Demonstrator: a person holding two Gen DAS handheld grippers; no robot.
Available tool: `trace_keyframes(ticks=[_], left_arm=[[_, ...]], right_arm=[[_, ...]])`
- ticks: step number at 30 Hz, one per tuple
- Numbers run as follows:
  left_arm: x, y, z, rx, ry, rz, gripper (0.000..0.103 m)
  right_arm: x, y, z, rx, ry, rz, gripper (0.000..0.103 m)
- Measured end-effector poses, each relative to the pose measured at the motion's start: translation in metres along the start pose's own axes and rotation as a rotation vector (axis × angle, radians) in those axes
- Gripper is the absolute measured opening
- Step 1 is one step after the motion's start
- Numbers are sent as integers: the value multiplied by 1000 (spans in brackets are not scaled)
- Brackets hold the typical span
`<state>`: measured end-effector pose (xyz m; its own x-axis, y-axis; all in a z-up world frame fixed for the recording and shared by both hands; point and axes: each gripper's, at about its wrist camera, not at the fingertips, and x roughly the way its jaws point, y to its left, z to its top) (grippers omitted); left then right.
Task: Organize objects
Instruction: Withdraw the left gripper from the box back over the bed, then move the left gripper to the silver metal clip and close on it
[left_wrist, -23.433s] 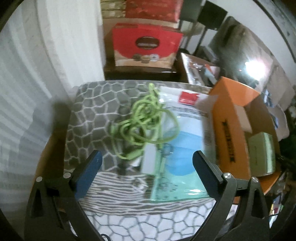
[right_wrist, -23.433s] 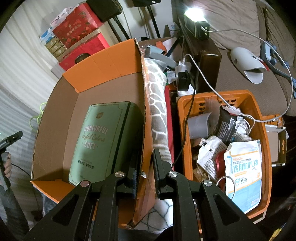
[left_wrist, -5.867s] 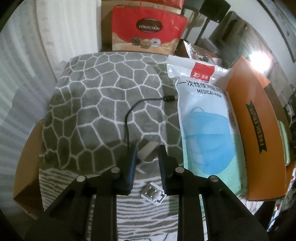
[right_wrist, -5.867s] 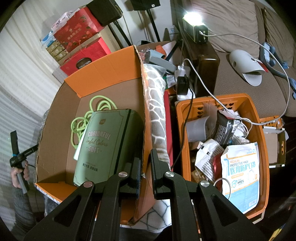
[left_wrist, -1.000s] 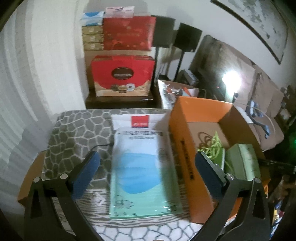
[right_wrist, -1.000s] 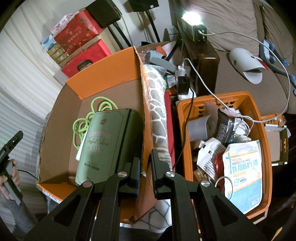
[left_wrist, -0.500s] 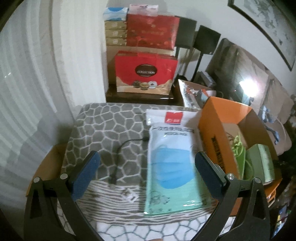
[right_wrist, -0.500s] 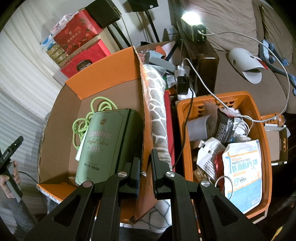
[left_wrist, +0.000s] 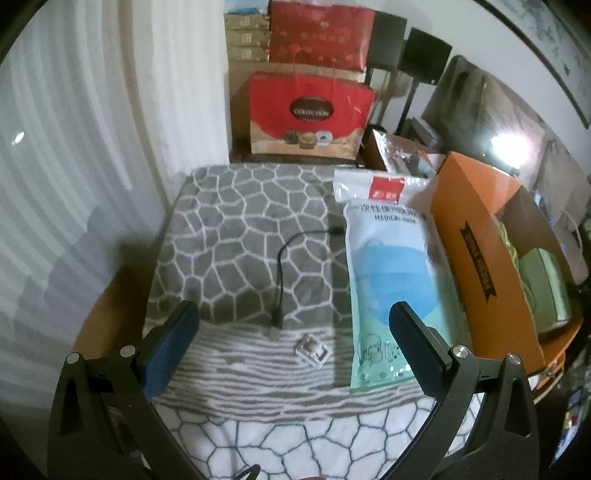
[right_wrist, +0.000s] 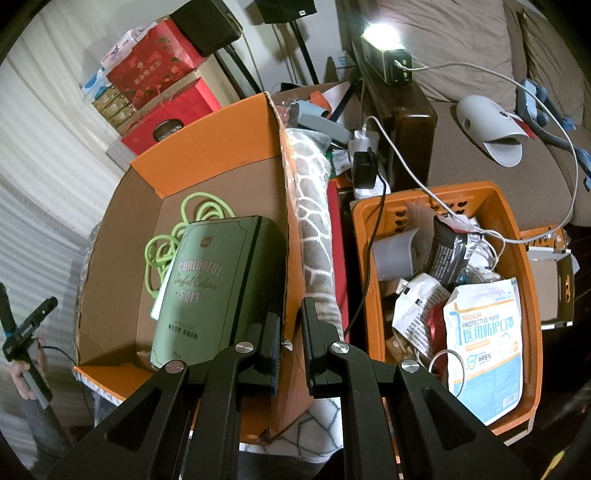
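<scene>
Gone from our wide-open, empty left gripper (left_wrist: 293, 328): the adapter; limp black cable (left_wrist: 279, 273) at twelve suits mid-length pinching; right gripper (right_wrist: 290, 341) clamps the orange box (right_wrist: 286, 229) wall.

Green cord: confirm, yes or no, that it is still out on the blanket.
No, the green cord lies inside the orange box behind the green pack, not on the blanket.

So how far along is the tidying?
Done: green cord and green box are in the orange carton. In hand: nothing; left tool is open, right tool grips the carton wall. Left: black cable, small adapter and mask pack on the blanket.
</scene>
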<state>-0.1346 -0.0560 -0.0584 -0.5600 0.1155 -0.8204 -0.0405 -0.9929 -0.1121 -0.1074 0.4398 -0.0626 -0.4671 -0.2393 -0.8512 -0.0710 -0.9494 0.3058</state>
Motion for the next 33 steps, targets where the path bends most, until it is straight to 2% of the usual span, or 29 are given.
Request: trace_keyframes(ticks=[8,11,13,16,20,25,28,33], left_arm=[[24,4,-12,-24,119,-76,102],[31,3,-13,-21,148,-81,91],[38,4,-14,-31,178,-86,78],[47,6,-15,-47,219,-91,68],[54,5,-17,-48,249,-97,60],[60,0,-18,-34,279,-99,43],[63,-3,-17,-30,290,-95,36],[68,-6,-18,-28,305,-94,33]], right_arm=[[0,0,0,0,0,1,9],[0,0,0,-1,0,0,9],[0,1,0,0,0,0,9],[0,1,0,4,1,1,9],[0,1,0,1,0,0,9],[0,1,0,1,0,-1,9],[0,1,-1,1,0,-1,9],[0,1,-1,-1,0,-2,9]])
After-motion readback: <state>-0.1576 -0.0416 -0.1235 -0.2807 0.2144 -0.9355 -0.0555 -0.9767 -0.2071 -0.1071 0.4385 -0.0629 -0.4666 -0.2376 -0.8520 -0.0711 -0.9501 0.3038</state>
